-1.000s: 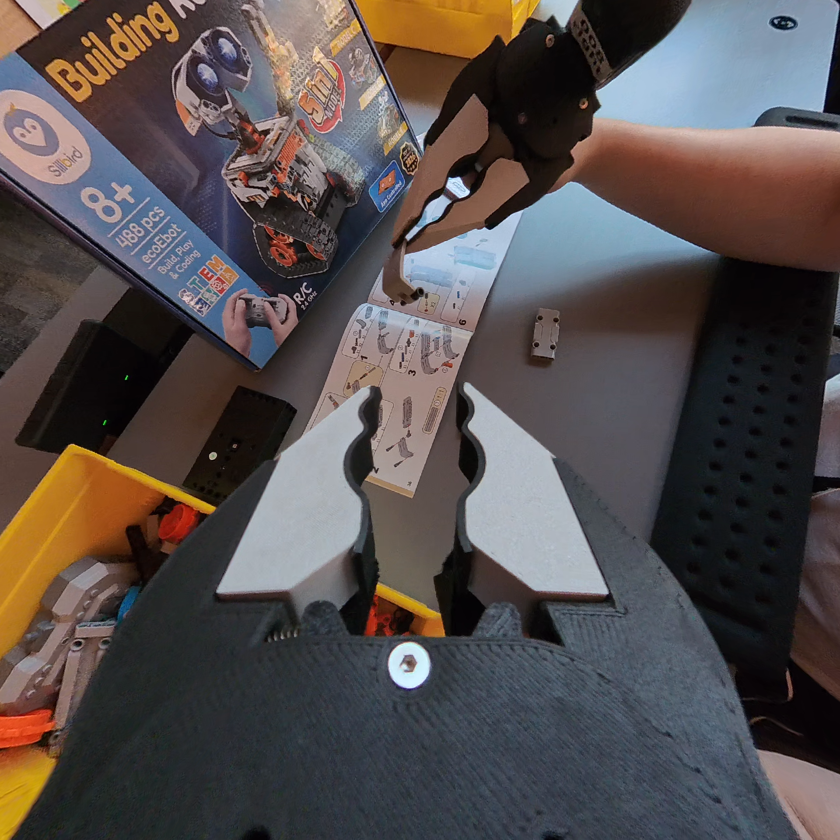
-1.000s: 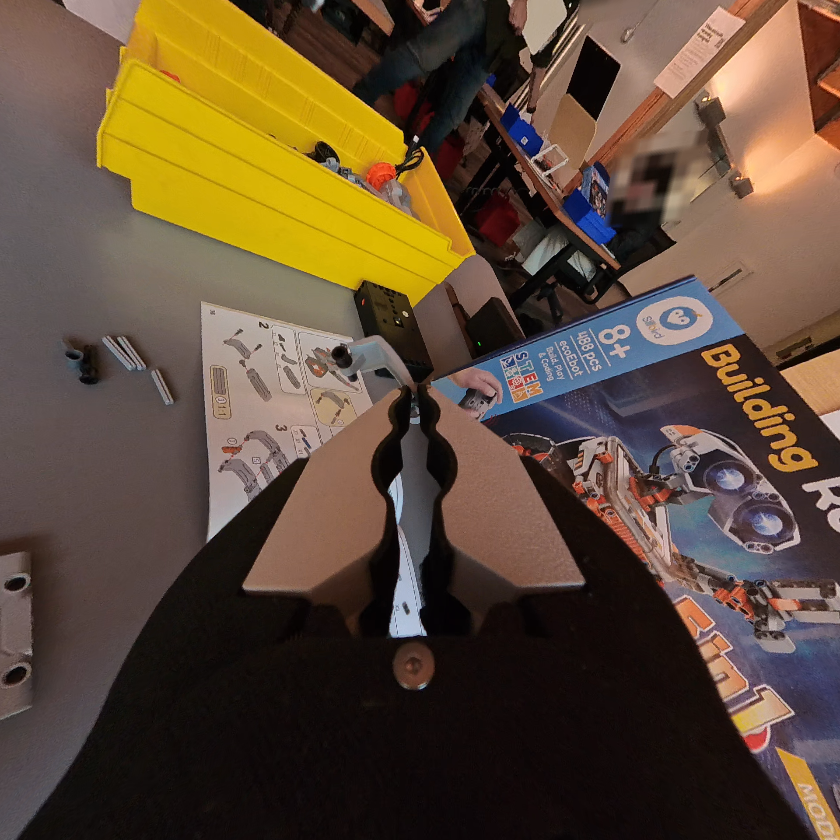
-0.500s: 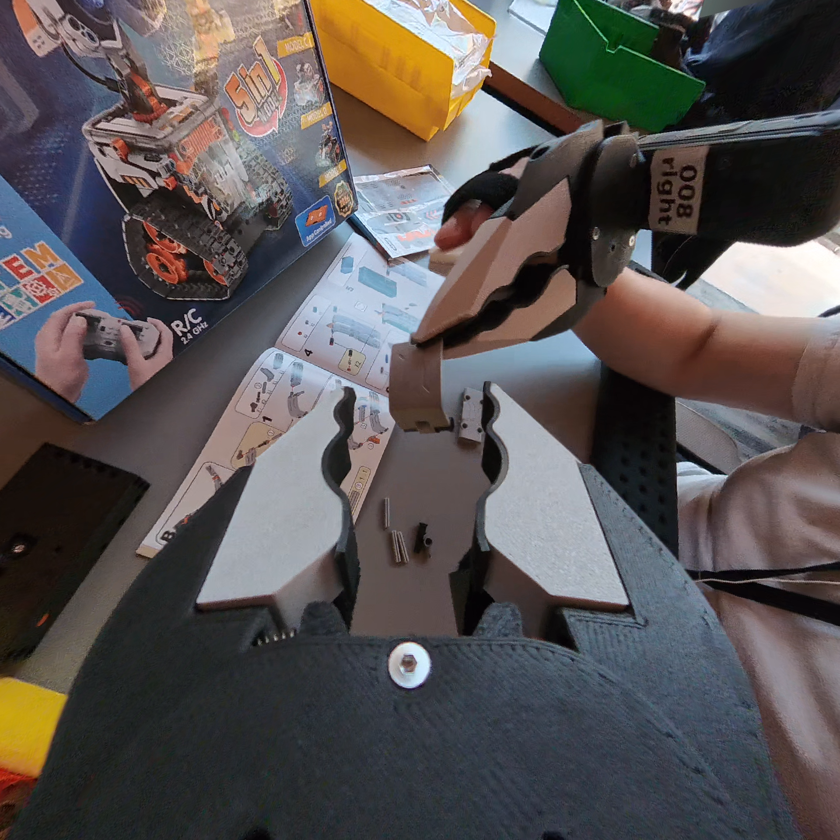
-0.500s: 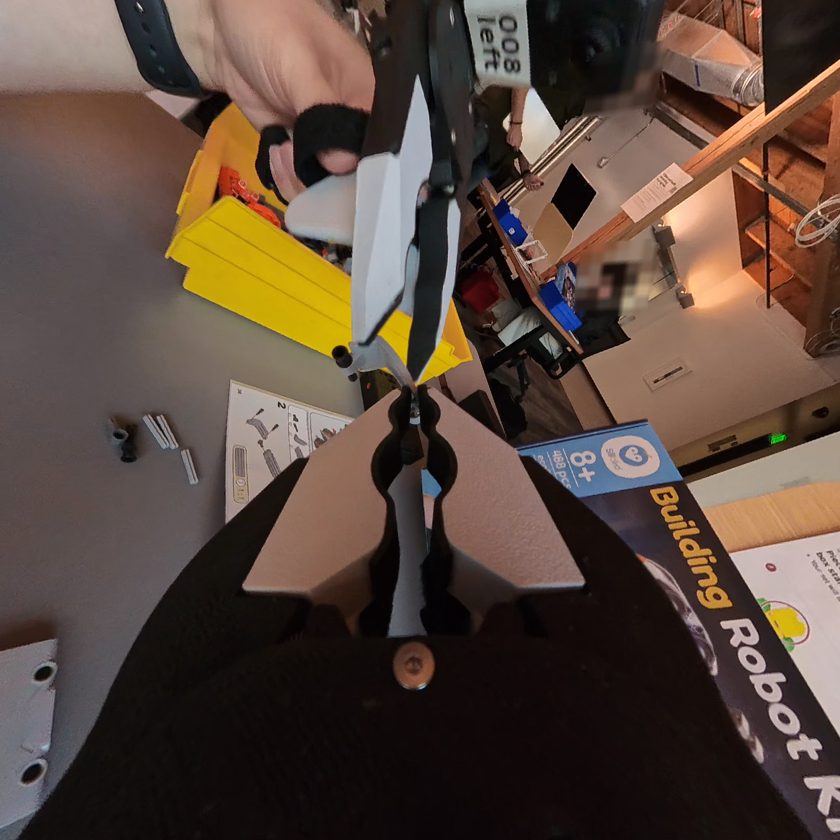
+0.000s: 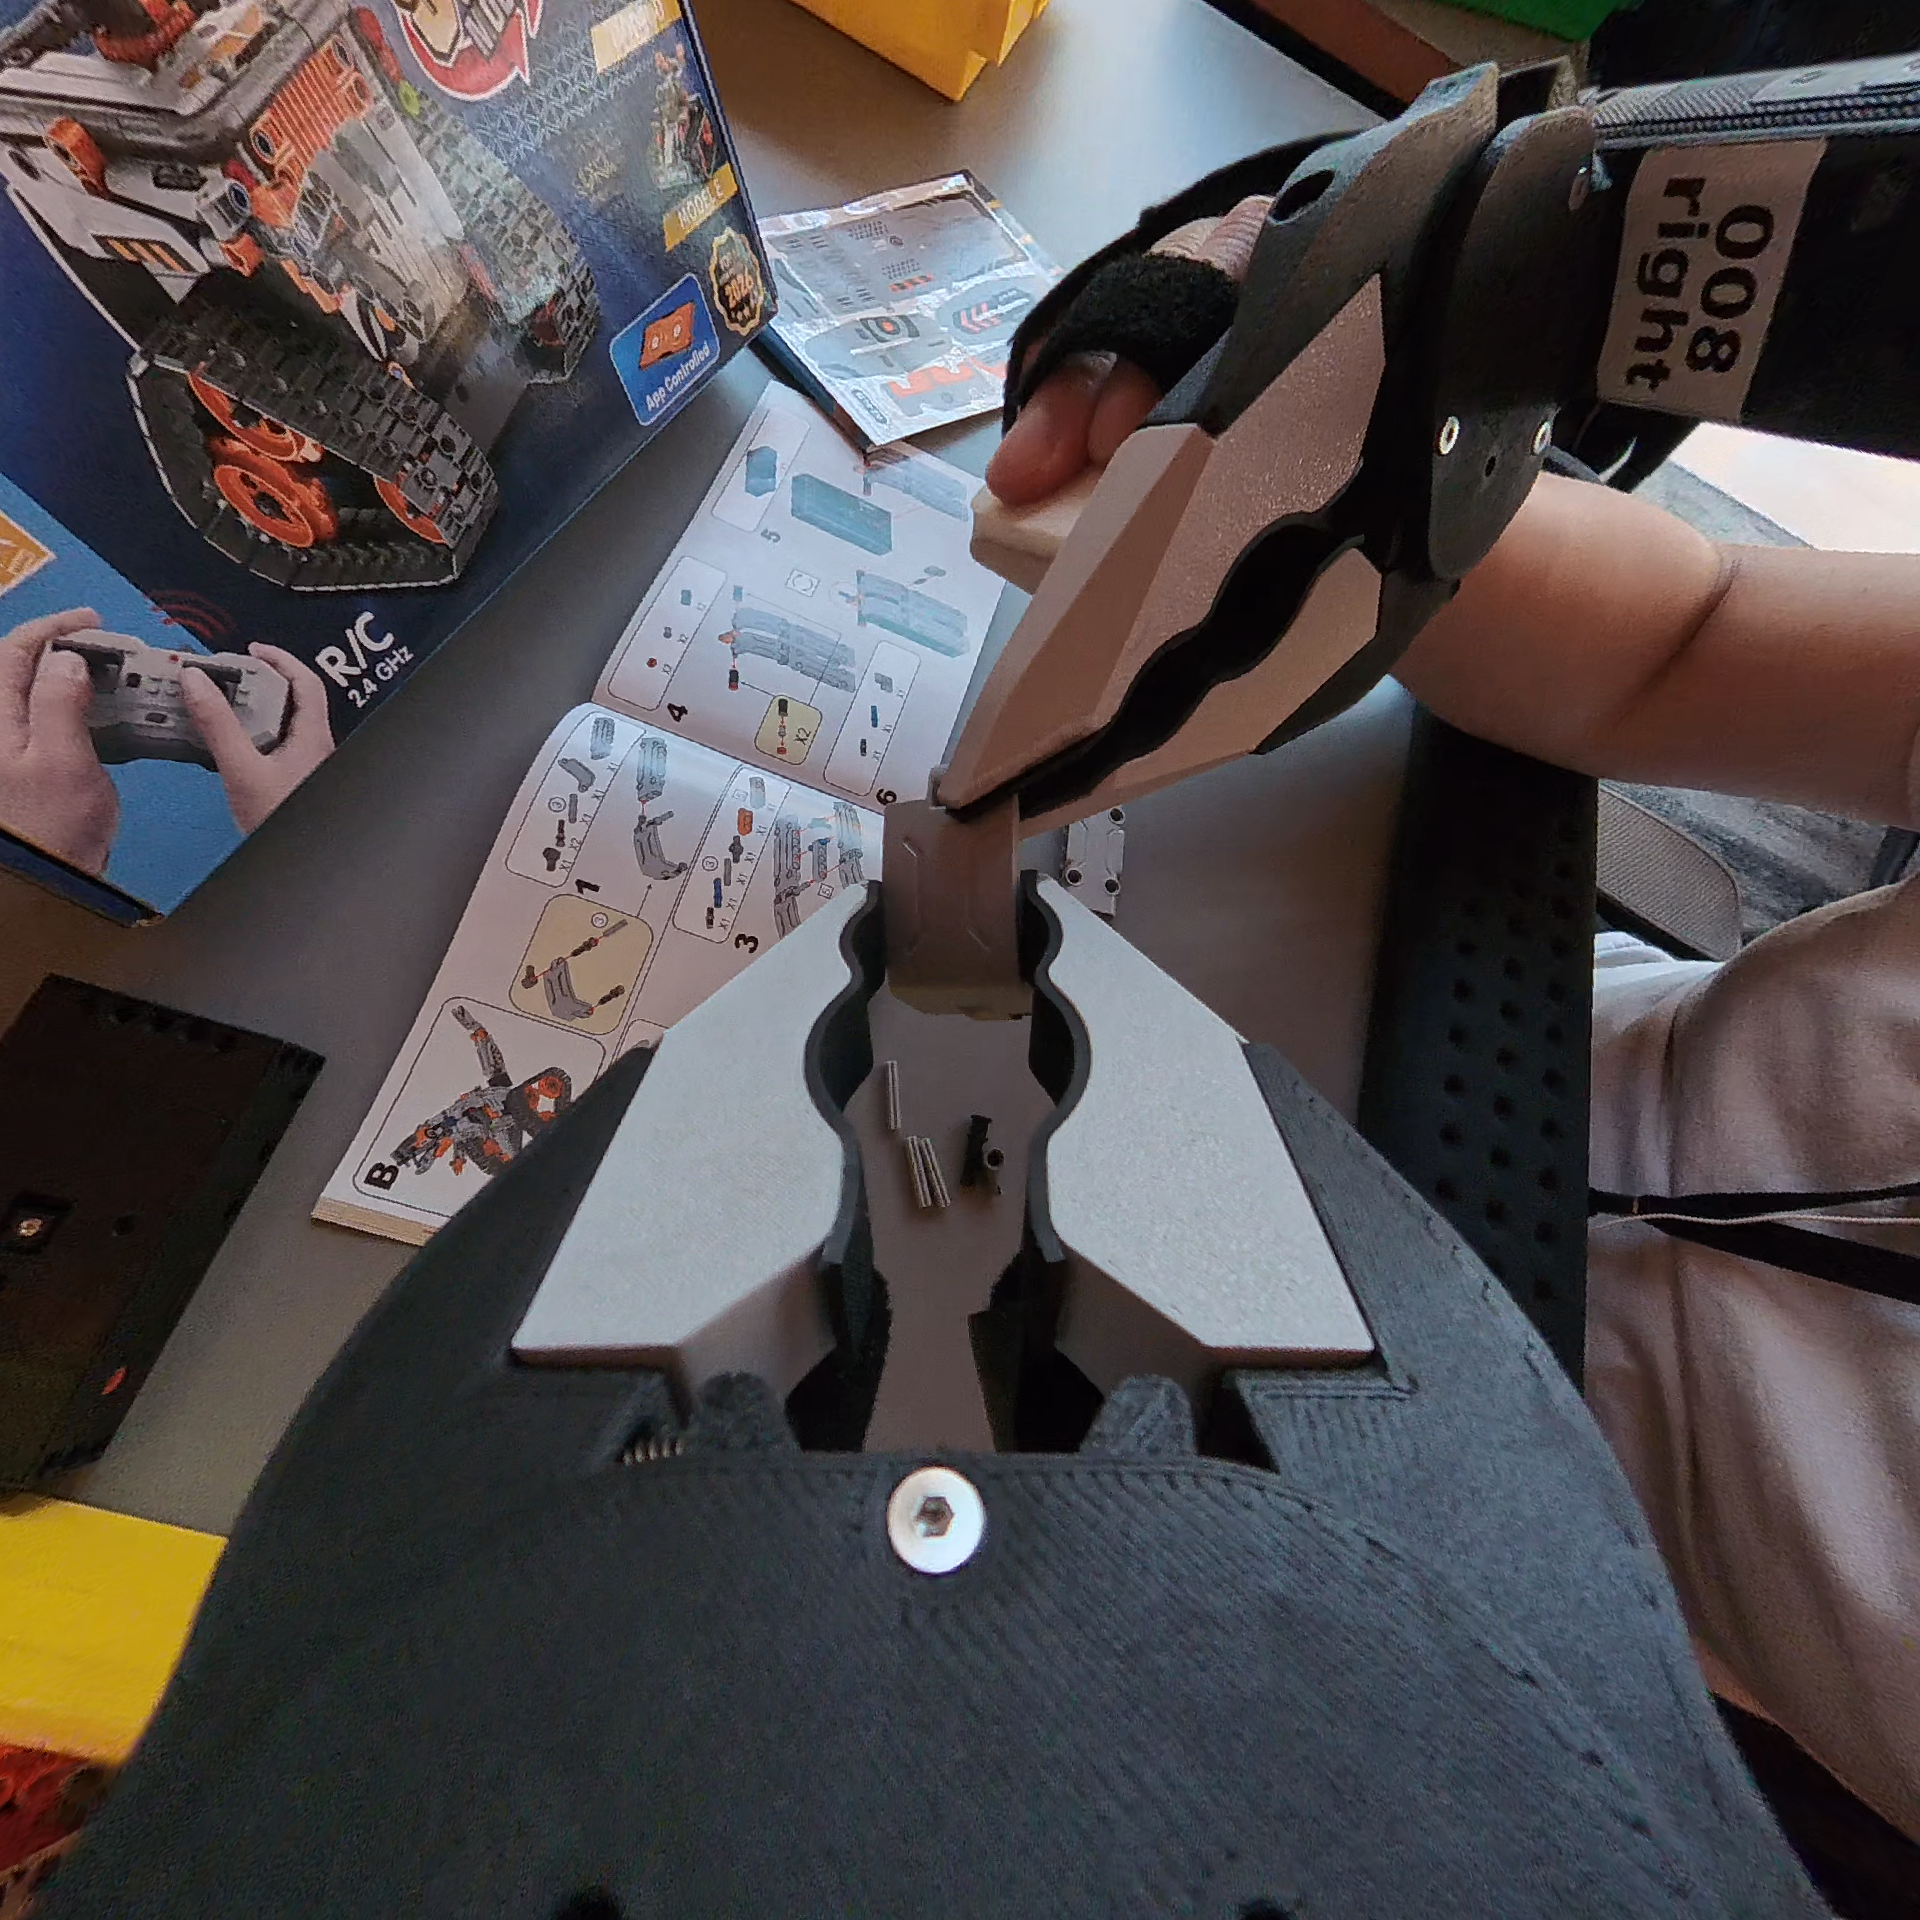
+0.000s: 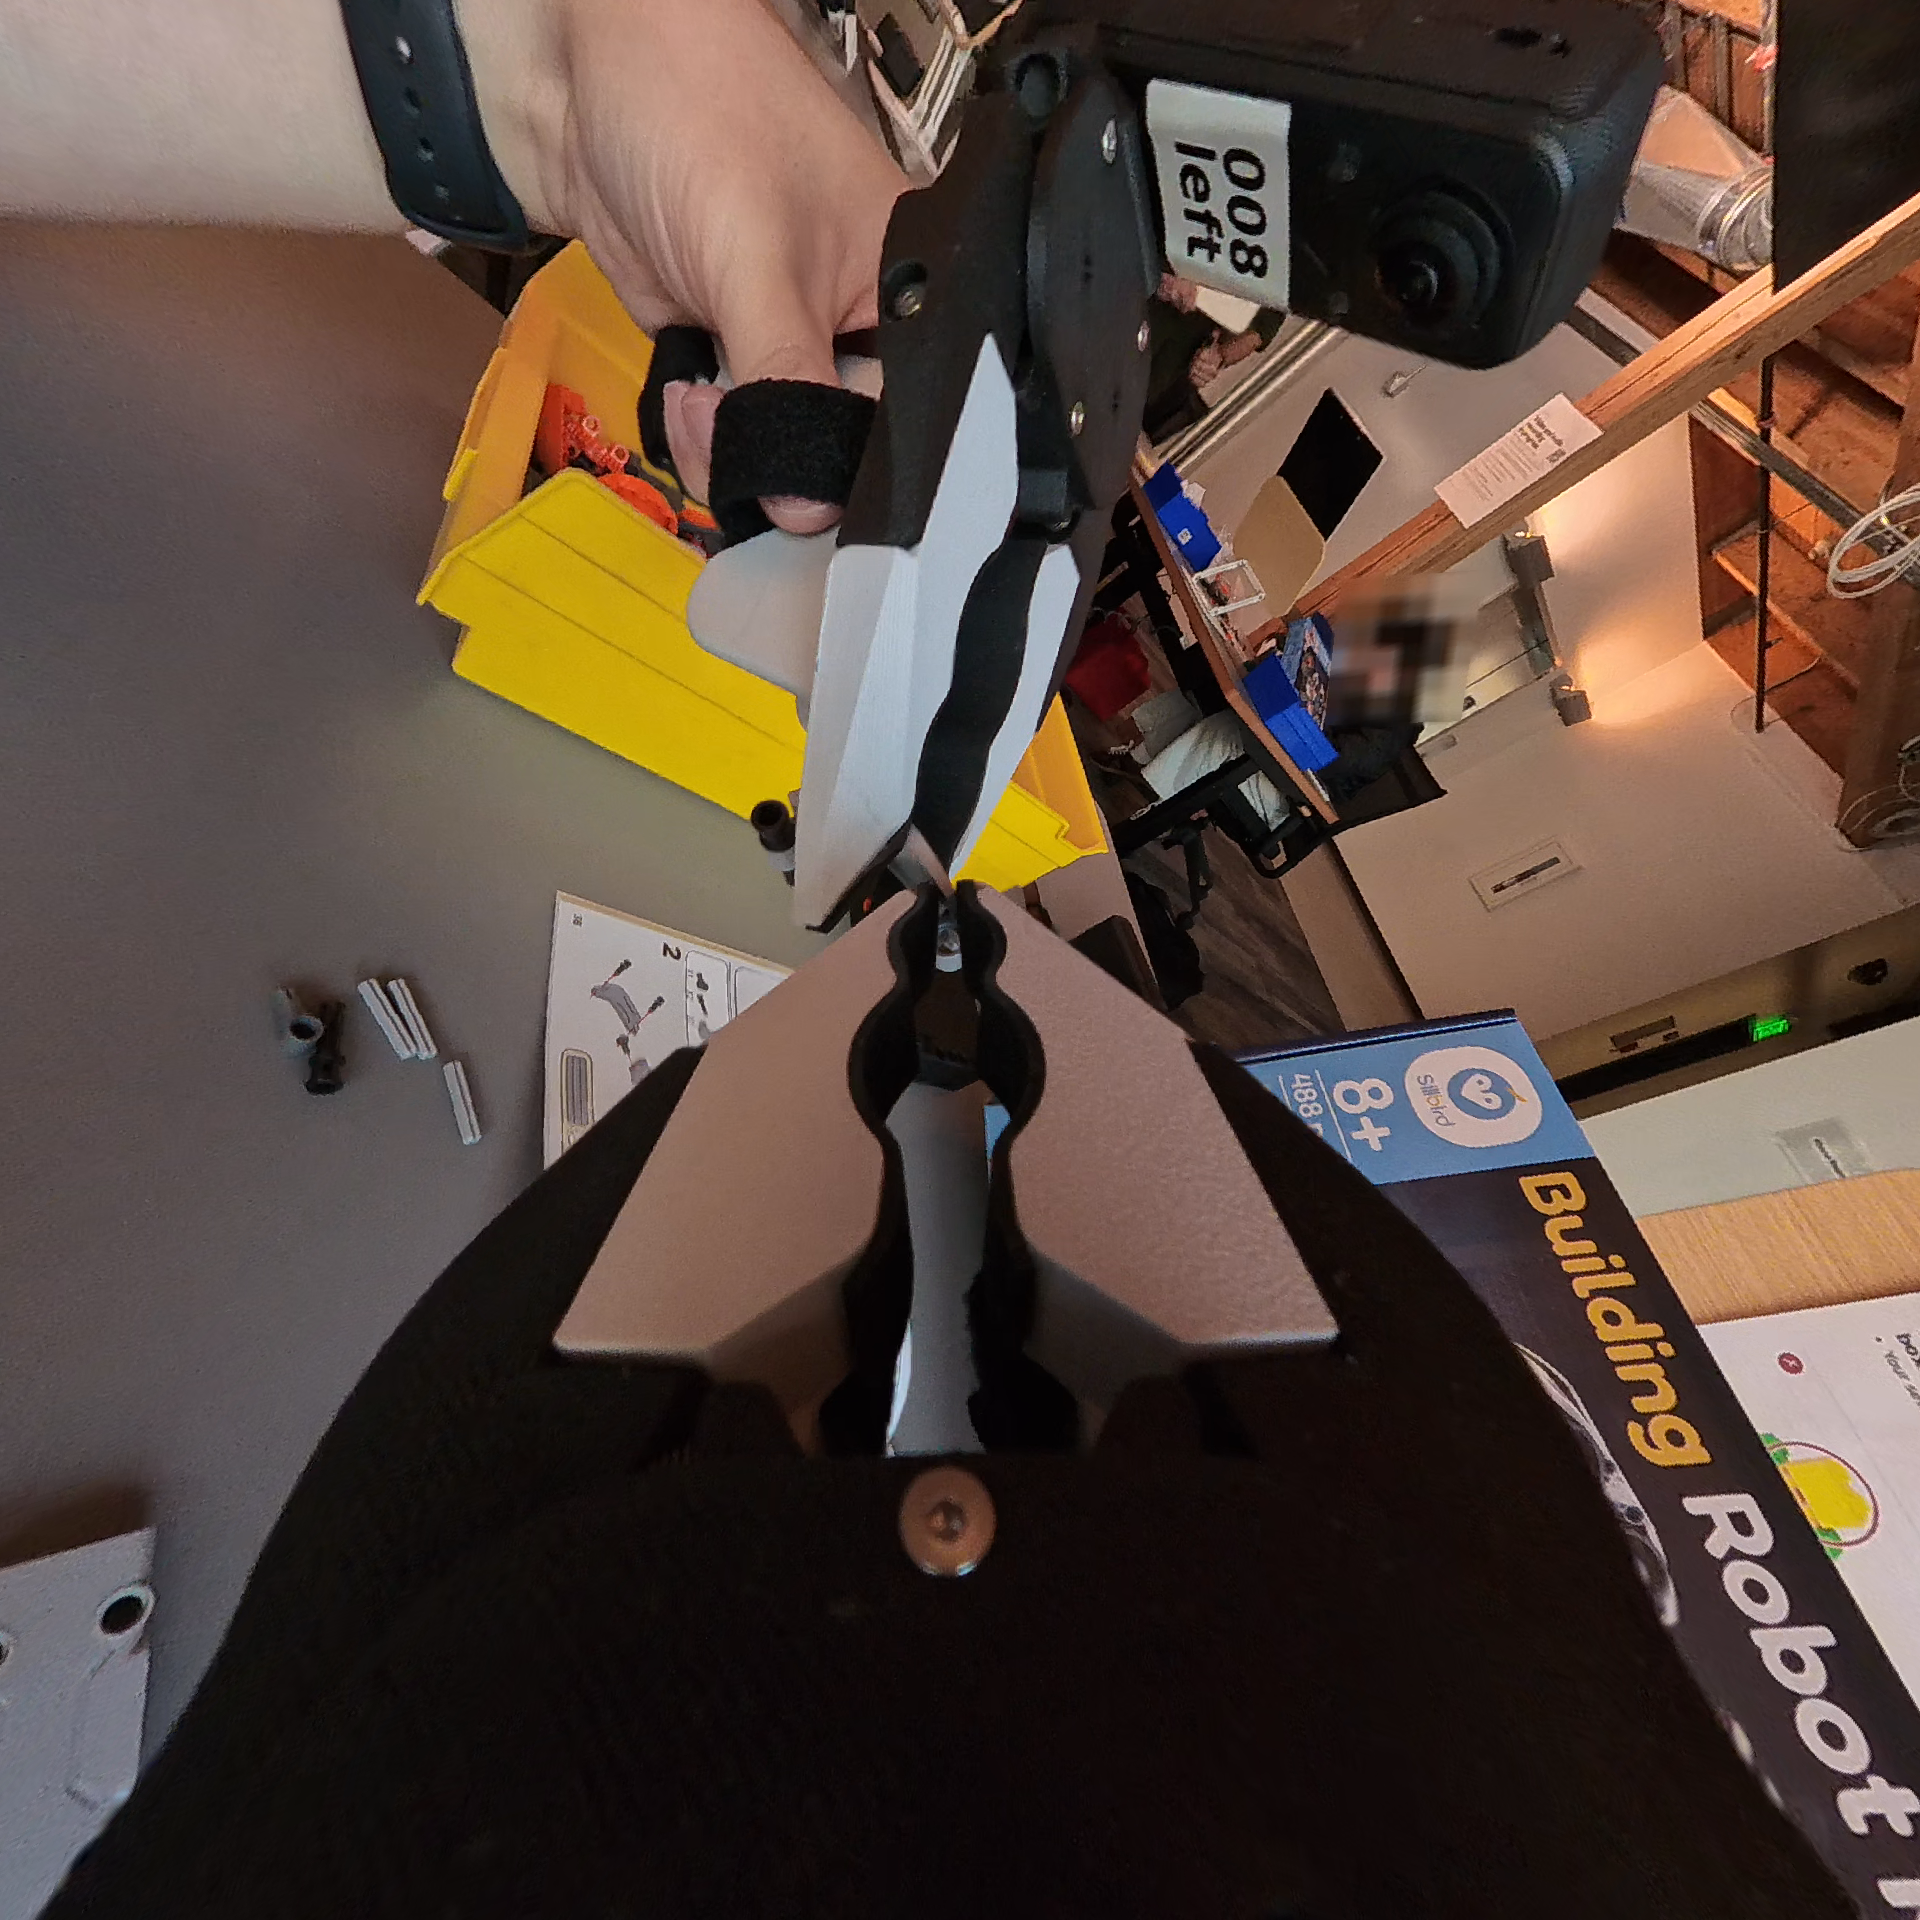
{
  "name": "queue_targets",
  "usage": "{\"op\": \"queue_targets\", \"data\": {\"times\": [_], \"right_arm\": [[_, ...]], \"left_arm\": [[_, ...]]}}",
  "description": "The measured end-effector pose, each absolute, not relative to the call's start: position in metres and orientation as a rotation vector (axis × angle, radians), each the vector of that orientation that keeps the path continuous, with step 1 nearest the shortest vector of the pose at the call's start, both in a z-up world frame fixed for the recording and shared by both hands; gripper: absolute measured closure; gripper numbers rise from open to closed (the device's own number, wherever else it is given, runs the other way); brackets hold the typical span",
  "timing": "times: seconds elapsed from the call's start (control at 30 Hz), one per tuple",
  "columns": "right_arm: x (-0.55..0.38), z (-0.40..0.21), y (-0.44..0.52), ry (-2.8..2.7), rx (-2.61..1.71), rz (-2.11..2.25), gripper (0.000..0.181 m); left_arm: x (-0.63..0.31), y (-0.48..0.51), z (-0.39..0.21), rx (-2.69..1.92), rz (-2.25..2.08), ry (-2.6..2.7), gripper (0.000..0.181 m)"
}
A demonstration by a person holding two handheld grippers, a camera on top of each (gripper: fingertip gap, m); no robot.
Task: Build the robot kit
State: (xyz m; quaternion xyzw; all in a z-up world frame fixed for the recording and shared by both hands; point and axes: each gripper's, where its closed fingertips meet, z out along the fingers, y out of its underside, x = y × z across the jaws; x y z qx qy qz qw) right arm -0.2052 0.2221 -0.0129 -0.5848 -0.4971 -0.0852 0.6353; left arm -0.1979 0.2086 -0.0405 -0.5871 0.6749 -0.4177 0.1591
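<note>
An open instruction booklet (image 5: pixel 665 894) lies mid-bench (image 5: pixel 1143 125), a toy box (image 5: pixel 312 343) just beyond its left side. Small pins (image 5: pixel 920 1153) lie on the bench right of the booklet; a flat plate (image 5: pixel 1091 857) lies farther along.

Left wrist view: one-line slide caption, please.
Right gripper holds a grey curved piece between the left gripper's fingertips, above an open instruction booklet and small pins.
</note>
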Motion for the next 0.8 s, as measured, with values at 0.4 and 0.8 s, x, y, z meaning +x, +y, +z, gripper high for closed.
{"op": "queue_targets", "data": {"times": [0.4,0.8], "right_arm": [[-0.231,-0.142,0.186,-1.262,-1.889,0.530,0.162],[-0.250,-0.175,0.181,-1.353,-1.951,0.558,0.174]], "left_arm": [[-0.237,0.246,0.007,-1.663,-1.168,1.712,0.157],[-0.241,0.244,0.011,-1.652,-1.178,1.712,0.157]]}}
